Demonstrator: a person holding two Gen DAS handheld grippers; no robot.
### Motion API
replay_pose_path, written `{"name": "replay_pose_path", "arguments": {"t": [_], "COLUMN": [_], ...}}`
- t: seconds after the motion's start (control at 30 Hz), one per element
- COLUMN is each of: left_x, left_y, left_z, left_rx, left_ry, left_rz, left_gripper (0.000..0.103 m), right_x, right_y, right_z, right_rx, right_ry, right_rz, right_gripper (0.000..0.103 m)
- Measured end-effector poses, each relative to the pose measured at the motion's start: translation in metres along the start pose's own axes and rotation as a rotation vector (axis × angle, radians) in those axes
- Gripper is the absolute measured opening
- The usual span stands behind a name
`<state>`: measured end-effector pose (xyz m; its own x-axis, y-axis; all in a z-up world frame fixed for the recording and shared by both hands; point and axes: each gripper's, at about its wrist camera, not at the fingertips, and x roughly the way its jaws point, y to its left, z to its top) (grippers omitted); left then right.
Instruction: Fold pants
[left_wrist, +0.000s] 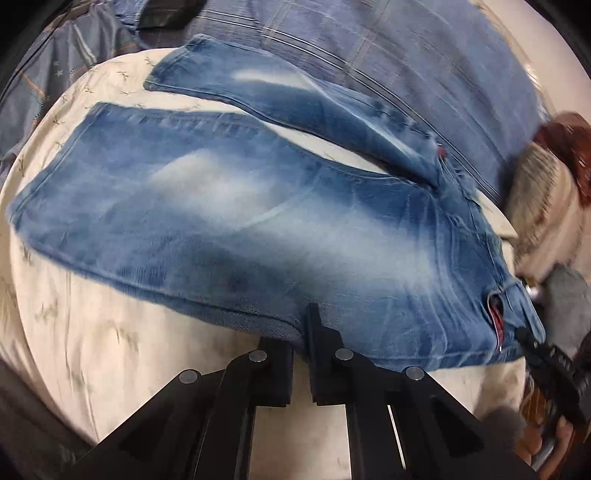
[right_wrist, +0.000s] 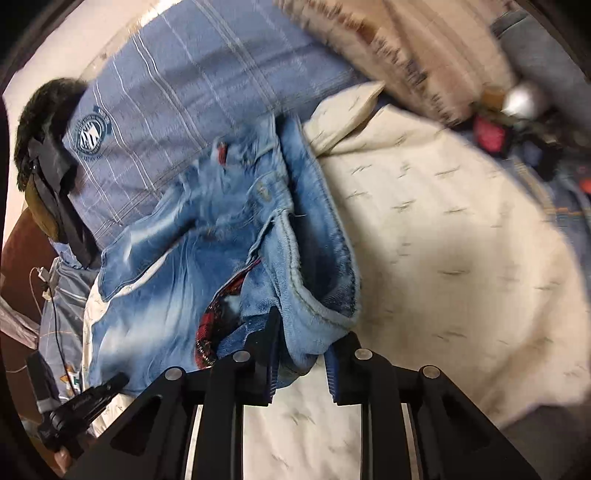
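Faded blue jeans (left_wrist: 240, 206) lie spread on a cream quilt (left_wrist: 92, 332), the two legs apart and pointing left, the waist at the right. My left gripper (left_wrist: 301, 332) is shut on the near side seam of the closer leg. In the right wrist view the waistband (right_wrist: 306, 280) is bunched and lifted, with red plaid lining (right_wrist: 218, 314) showing. My right gripper (right_wrist: 303, 343) is closed on the waistband corner. The right gripper also shows at the far right of the left wrist view (left_wrist: 543, 354).
A blue striped cover (left_wrist: 406, 62) lies behind the jeans. A striped beige and red pillow (left_wrist: 546, 177) sits at the right. A dark furry item (right_wrist: 44, 107) and a cable (right_wrist: 51, 295) lie at the left of the right wrist view. Small clutter (right_wrist: 491, 136) sits at the bed's far edge.
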<state>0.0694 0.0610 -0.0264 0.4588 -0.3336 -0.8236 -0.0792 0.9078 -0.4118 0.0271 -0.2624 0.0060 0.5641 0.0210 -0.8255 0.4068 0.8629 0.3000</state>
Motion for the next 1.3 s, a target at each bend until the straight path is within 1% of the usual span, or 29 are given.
{"name": "replay_pose_path", "arguments": {"t": [0.07,0.13,0.17,0.2,0.23,0.3,0.33,0.37,0.4,0.43,0.47,0.53,0.57,0.6,0.67,0.73,0.77,0.8,0.83,0.87,0.93,1.0,1.03,1.07,1.13,1.17,1.2,1.27,1.3], "left_x": [0.007,0.022,0.025,0.023,0.020,0.007,0.000,-0.011,-0.020,-0.027,-0.035,-0.045,-0.054,-0.058,-0.065,-0.071,-0.073,-0.073,-0.070,-0.067,-0.062,-0.060,-0.060,-0.060,-0.056,-0.052,-0.050,-0.046,-0.044], "left_y": [-0.001,0.000,-0.001,-0.004,-0.007,-0.015,-0.020,-0.020,-0.017,-0.015,-0.010,0.006,0.016,0.026,0.052,0.076,0.092,0.102,0.115,0.124,0.139,0.143,0.143,0.145,0.149,0.153,0.152,0.152,0.153], "left_z": [-0.011,-0.016,-0.017,-0.017,-0.017,-0.020,-0.022,-0.027,-0.031,-0.036,-0.037,-0.033,-0.030,-0.025,-0.011,0.001,0.006,0.008,0.009,0.007,0.005,0.004,0.004,0.005,0.006,0.008,0.008,0.015,0.017], "left_rx": [0.021,0.040,0.054,0.068,0.084,0.122,0.127,0.123,0.115,0.096,0.074,0.023,-0.011,-0.044,-0.112,-0.168,-0.202,-0.223,-0.254,-0.279,-0.338,-0.374,-0.380,-0.389,-0.421,-0.428,-0.427,-0.418,-0.412], "left_ry": [0.019,0.033,0.026,0.016,0.017,-0.010,-0.037,-0.063,-0.074,-0.080,-0.085,-0.090,-0.087,-0.084,-0.084,-0.102,-0.107,-0.108,-0.107,-0.107,-0.090,-0.088,-0.089,-0.091,-0.076,-0.069,-0.069,-0.090,-0.094], "left_rz": [0.023,0.069,0.080,0.088,0.102,0.135,0.145,0.144,0.134,0.133,0.134,0.154,0.166,0.175,0.212,0.235,0.253,0.254,0.241,0.229,0.202,0.135,0.128,0.125,0.122,0.134,0.154,0.207,0.237], "left_gripper": [0.009,0.012,0.012,0.013,0.017,0.034,0.038,0.044,0.047,0.048,0.049,0.050,0.051,0.051,0.051,0.051,0.051,0.051,0.051,0.050,0.048,0.048,0.048,0.048,0.048,0.046,0.043,0.038,0.029], "right_x": [0.008,0.036,0.050,0.053,0.046,0.024,0.009,-0.003,-0.015,-0.021,-0.027,-0.034,-0.033,-0.035,-0.023,-0.005,0.006,0.016,0.027,0.032,0.050,0.064,0.068,0.071,0.080,0.086,0.090,0.093,0.094], "right_y": [-0.005,-0.009,-0.009,-0.006,-0.002,0.009,0.016,0.024,0.035,0.043,0.053,0.083,0.104,0.115,0.155,0.192,0.211,0.222,0.236,0.245,0.262,0.276,0.283,0.288,0.293,0.294,0.296,0.295,0.294], "right_z": [-0.008,-0.016,-0.020,-0.021,-0.020,-0.017,-0.017,-0.018,-0.020,-0.021,-0.023,-0.027,-0.030,-0.037,-0.047,-0.062,-0.073,-0.081,-0.093,-0.109,-0.128,-0.148,-0.158,-0.165,-0.176,-0.178,-0.180,-0.180,-0.179], "right_rx": [-0.003,-0.026,-0.033,-0.036,-0.047,-0.086,-0.108,-0.130,-0.161,-0.182,-0.206,-0.282,-0.338,-0.379,-0.476,-0.558,-0.603,-0.633,-0.672,-0.705,-0.760,-0.806,-0.830,-0.854,-0.898,-0.905,-0.909,-0.902,-0.897], "right_ry": [0.034,0.108,0.149,0.162,0.131,0.029,-0.033,-0.084,-0.120,-0.134,-0.144,-0.136,-0.117,-0.101,-0.037,0.043,0.084,0.109,0.142,0.163,0.197,0.227,0.235,0.236,0.215,0.214,0.227,0.233,0.233], "right_rz": [-0.051,-0.125,-0.152,-0.162,-0.175,-0.214,-0.242,-0.252,-0.236,-0.206,-0.158,-0.023,0.047,0.095,0.211,0.320,0.367,0.389,0.405,0.412,0.418,0.412,0.406,0.390,0.294,0.261,0.254,0.245,0.249], "right_gripper": [0.021,0.030,0.038,0.040,0.041,0.060,0.075,0.078,0.078,0.078,0.078,0.078,0.078,0.078,0.078,0.078,0.078,0.078,0.078,0.077,0.077,0.074,0.073,0.069,0.061,0.051,0.038,0.029,0.024]}}
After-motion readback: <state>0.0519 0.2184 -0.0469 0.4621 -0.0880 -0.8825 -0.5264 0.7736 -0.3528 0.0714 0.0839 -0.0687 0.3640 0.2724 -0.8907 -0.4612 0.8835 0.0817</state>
